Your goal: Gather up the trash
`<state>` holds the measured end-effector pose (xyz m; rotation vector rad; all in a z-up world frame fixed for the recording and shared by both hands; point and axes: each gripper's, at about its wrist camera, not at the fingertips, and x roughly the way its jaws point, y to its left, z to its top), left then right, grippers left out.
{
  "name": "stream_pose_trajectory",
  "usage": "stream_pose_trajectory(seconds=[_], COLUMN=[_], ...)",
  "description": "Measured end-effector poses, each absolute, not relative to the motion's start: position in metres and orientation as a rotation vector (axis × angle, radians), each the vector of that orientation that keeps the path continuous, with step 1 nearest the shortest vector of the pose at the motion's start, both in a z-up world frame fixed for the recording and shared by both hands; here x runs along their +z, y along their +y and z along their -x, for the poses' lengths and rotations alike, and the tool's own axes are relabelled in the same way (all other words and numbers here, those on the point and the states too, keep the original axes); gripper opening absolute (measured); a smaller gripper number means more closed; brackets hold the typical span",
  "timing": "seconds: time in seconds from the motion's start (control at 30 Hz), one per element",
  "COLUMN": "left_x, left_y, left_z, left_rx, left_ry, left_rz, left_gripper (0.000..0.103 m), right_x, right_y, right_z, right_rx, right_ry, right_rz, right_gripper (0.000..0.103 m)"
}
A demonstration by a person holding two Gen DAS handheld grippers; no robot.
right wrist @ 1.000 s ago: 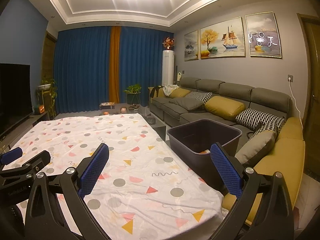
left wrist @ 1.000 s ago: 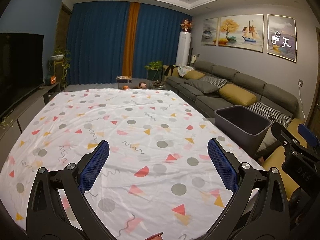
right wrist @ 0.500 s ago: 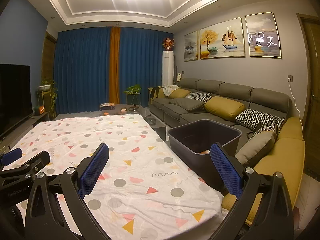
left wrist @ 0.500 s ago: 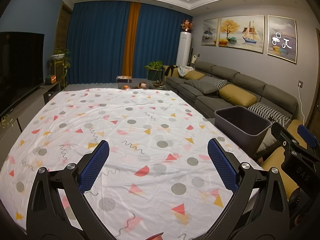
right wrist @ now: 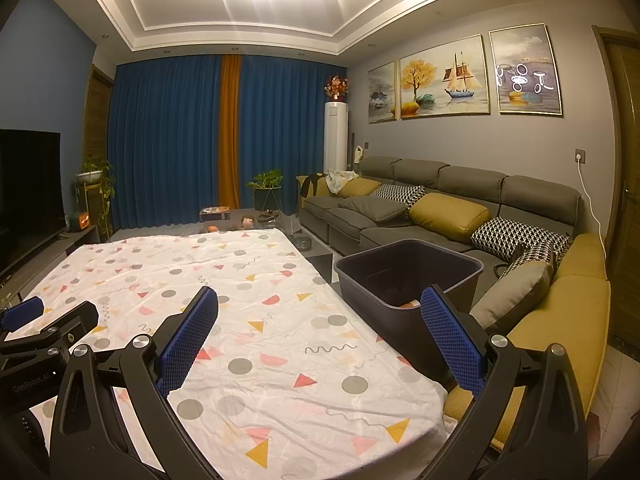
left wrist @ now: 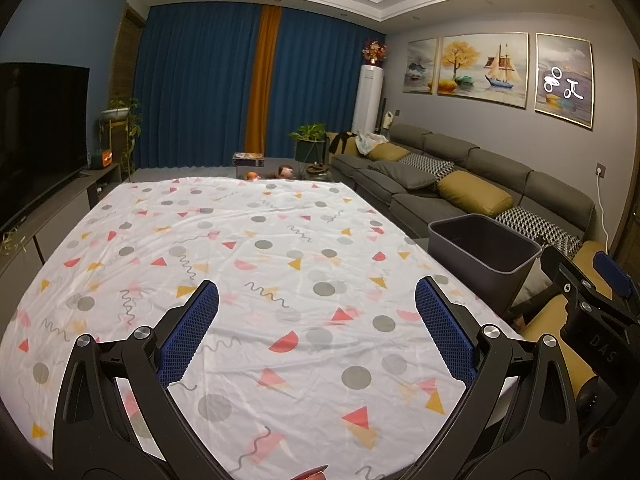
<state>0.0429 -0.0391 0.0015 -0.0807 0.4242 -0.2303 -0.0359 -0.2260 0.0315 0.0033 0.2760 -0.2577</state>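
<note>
A dark grey bin (right wrist: 408, 276) stands beside the table's right edge; something orange lies inside it, mostly hidden. The bin also shows in the left wrist view (left wrist: 482, 244). My left gripper (left wrist: 316, 320) is open and empty above the patterned tablecloth (left wrist: 256, 264). My right gripper (right wrist: 320, 324) is open and empty, held over the table's right part (right wrist: 240, 304), with its right finger in front of the bin. A small red thing (left wrist: 310, 474) peeks in at the bottom edge of the left wrist view. No loose trash shows on the cloth.
A grey sofa (right wrist: 440, 208) with yellow and patterned cushions runs along the right wall behind the bin. A TV (left wrist: 36, 128) on a low cabinet stands at the left. Plants, toys and a box sit on the floor beyond the table's far edge.
</note>
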Motion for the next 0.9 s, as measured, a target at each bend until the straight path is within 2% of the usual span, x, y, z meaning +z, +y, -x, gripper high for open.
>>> stream_pose_trajectory(seconds=[0.9], left_x=[0.0029], left_y=[-0.0389], left_z=[-0.0396], left_rx=[-0.234], left_ry=[0.419], left_rz=[0.084], left_gripper=[0.097], right_x=[0.0318], right_y=[-0.2241], right_z=[0.0366], right_rx=[-0.259], right_ry=[0.272], right_rz=[-0.010], right_gripper=[0.098])
